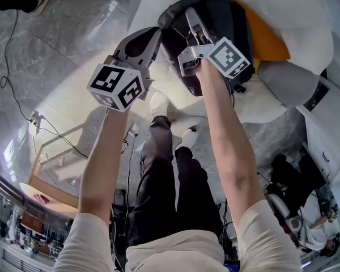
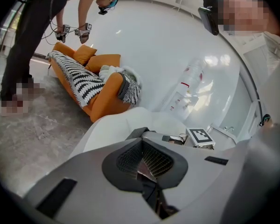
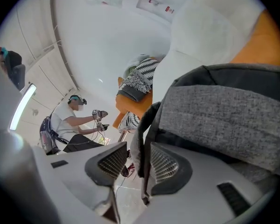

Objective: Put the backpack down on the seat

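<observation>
Your right gripper (image 3: pixel 133 160) is standing wide open, its two ribbed pads (image 3: pixel 165 164) well apart. One dark strap (image 3: pixel 139 139) of the backpack (image 3: pixel 224 120) is hanging in the gap, lying against the right-hand pad, and nothing is pinching it. Your left gripper (image 2: pixel 142 160) is sitting closed, its pads meeting in a seam with nothing showing between them.

From the head view, your left gripper (image 1: pixel 144 41) is pointing toward one o'clock and your right gripper (image 1: pixel 195 24) toward twelve. Both are reaching the one dark backpack (image 1: pixel 226 16), which is resting at twelve o'clock on the white seat (image 1: pixel 283 4). You are carrying two marker cubes, one on the left (image 1: pixel 116 86) and one on the right (image 1: pixel 229 56).

One orange cushion (image 1: pixel 269 38) is lying on the seat at three o'clock from the backpack, touching it. One grey cushion (image 1: pixel 289 81) is sitting at four o'clock, just beside the orange one.

The seat is standing on a grey marbled floor (image 1: pixel 73 50), with one black cable (image 1: pixel 11 67) trailing across it at nine o'clock.

In the left gripper view, one orange sofa (image 2: pixel 102 97) is showing at ten o'clock with one striped throw (image 2: pixel 77 78) draped over it, in front of a curved white wall (image 2: pixel 154 45). One person in dark trousers (image 2: pixel 32 31) is standing beside it. In the right gripper view, another person (image 3: pixel 72 120) is sitting at eight o'clock, holding two grippers.
</observation>
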`<state>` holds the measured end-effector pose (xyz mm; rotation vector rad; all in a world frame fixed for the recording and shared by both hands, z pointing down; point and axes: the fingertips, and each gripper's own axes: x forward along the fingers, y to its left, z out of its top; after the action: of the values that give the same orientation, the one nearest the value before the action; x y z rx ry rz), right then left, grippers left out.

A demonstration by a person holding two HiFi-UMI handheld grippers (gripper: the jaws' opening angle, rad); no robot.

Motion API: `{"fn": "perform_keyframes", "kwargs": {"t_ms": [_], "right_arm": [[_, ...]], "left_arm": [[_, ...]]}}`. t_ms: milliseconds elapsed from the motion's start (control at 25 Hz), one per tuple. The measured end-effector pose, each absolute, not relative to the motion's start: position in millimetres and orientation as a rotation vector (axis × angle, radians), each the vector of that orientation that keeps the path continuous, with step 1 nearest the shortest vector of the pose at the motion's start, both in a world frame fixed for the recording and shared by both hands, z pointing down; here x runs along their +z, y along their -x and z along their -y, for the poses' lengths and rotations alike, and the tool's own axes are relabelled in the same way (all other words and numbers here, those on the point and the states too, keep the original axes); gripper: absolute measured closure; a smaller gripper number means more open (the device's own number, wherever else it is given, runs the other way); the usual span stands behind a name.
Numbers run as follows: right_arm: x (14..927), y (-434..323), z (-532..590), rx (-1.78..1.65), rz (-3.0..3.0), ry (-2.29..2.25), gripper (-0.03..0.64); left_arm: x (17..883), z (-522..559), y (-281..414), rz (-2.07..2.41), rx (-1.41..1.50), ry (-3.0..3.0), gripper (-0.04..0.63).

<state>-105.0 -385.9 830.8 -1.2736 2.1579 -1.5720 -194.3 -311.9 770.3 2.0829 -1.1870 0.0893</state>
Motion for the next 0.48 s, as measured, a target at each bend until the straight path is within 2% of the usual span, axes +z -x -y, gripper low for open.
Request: {"fn": "perform_keyframes", "kwargs": {"t_ms": [360,480], "right_arm": [[823.0,96.9,371.8,-1.590,-2.180,1.261,0.448],[818.0,96.0,366.6,-1.593,-2.204,1.229,0.472]], "left_arm": [[757.1,307.6,187.5,1.190,0.111,-2.100,0.578],[750.1,307.7,183.2,1.188,0.113,-2.114,0.578]]}}
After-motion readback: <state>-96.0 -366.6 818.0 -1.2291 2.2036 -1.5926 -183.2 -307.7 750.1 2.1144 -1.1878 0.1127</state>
